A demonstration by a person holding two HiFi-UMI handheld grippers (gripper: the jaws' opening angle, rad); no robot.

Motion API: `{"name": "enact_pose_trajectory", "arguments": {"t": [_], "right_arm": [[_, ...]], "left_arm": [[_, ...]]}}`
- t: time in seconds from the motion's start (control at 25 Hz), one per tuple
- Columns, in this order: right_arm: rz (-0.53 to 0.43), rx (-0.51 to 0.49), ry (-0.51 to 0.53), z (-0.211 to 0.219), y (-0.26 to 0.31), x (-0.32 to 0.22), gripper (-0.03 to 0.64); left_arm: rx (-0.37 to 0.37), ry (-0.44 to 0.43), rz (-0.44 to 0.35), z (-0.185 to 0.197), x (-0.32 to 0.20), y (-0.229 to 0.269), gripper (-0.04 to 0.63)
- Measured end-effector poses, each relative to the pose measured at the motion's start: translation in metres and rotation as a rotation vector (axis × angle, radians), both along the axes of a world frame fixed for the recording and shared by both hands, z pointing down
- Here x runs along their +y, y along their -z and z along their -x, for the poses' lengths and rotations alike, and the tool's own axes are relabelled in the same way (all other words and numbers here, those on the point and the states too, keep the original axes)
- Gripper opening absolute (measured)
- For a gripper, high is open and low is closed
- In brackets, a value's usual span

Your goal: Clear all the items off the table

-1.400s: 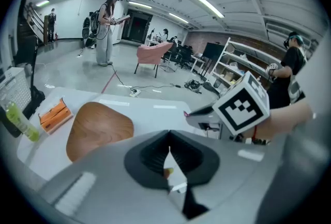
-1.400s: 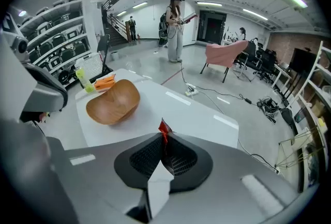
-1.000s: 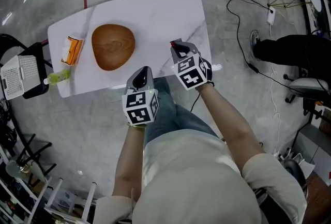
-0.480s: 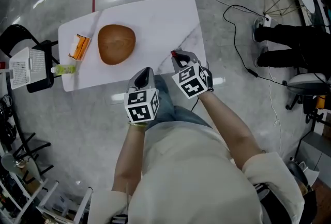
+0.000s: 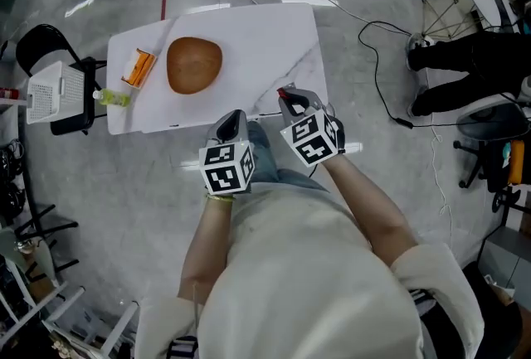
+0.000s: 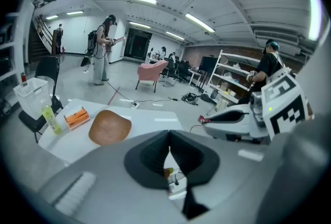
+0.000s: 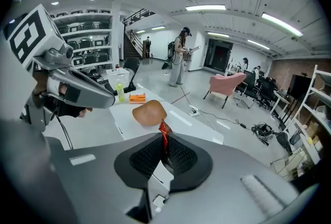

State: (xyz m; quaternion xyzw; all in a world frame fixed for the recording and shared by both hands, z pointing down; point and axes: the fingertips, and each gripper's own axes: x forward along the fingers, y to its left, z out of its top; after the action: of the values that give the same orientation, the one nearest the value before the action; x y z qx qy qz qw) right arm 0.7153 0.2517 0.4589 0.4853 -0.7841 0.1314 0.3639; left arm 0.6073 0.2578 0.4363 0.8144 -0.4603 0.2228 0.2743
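both jaw pairs together: left gripper (image 6: pixel 168 139) empty, right gripper (image 7: pixel 164 149) pinching red wrapper (image 7: pixel 164 132).

At lower centre, the left gripper (image 6: pixel 169 137) has its black jaws pressed together. Left of centre, a white table (image 6: pixel 150 120) carries a brown rounded wooden plate (image 6: pixel 109 127), an orange packet (image 6: pixel 77 117) and a pale green bottle (image 6: pixel 49 118).

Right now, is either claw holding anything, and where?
The right gripper pinches a thin red wrapper by its lower end; the left gripper is shut, holding nothing.
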Motion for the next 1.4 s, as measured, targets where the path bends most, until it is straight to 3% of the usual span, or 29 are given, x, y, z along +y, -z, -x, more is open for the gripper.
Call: {"name": "enact_pose_trajectory", "arguments": {"t": [0.6, 0.88, 1.16, 1.4], "right_arm": [[-0.067, -0.054, 0.075, 0.037, 0.038, 0.064, 0.025], [-0.074, -0.069, 0.162, 0.070, 0.047, 0.057, 0.025], [-0.078, -0.075, 0.233, 0.124, 0.050, 0.036, 0.025], [-0.084, -0.078, 0.273, 0.186, 0.058, 0.016, 0.025]], "left_arm": [[-0.013, 0.087, -0.057, 0.044, 0.056, 0.032, 0.009], [-0.024, 0.181, -0.071, 0.082, 0.055, 0.041, 0.009], [-0.031, 0.275, -0.084, 0.146, 0.044, 0.047, 0.009], [-0.030, 0.304, -0.083, 0.204, 0.034, 0.051, 0.009]]}}
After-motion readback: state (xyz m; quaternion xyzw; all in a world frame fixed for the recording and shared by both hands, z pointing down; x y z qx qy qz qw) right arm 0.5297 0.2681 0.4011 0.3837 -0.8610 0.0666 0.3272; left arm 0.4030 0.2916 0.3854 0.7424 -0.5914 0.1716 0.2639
